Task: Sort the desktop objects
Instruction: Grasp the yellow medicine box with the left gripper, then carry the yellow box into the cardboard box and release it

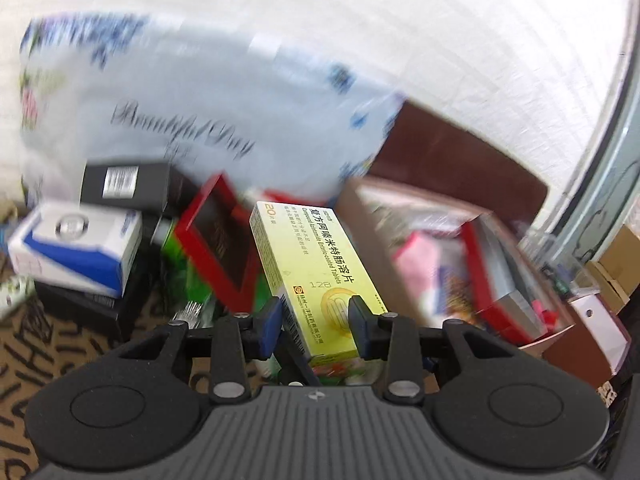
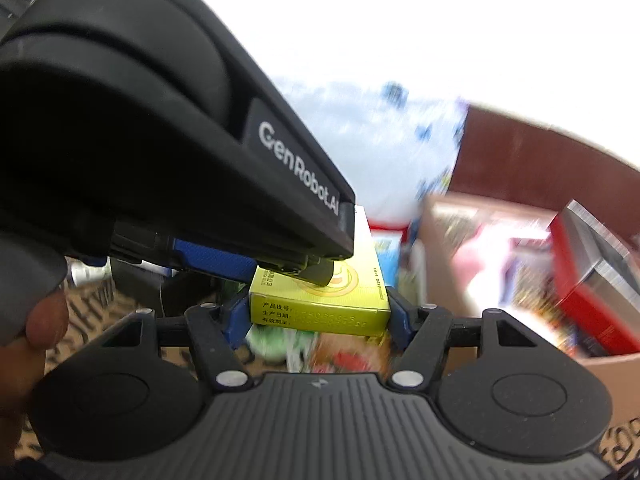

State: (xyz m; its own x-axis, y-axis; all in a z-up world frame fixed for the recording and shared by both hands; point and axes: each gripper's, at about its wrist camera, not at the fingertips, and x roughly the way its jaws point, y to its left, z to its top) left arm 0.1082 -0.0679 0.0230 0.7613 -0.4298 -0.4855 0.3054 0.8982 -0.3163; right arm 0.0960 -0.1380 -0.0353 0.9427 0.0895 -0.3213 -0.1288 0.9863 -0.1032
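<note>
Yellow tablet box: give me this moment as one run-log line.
yellow tablet box | left gripper: clamped across it | right gripper: clamped on its end | cardboard box: right, part-filled

A white textured wall (image 1: pixel 360 20) rises behind the clutter, with a grey-green frame (image 1: pixel 616 168) at its right edge.

A: Left hand-held gripper (image 1: pixel 314 322) — blue pads (image 1: pixel 269 330) pressed on the two faces of the yellow box (image 1: pixel 316 272), pointing forward and somewhat down.

B: Right hand-held gripper (image 2: pixel 318 316) — clamped across the same box's width at its near end. Crossed from above by the left unit's black body.

A: Fingertip (image 2: pixel 46 320) at the right view's left edge, bare, curled by the handle.
</note>
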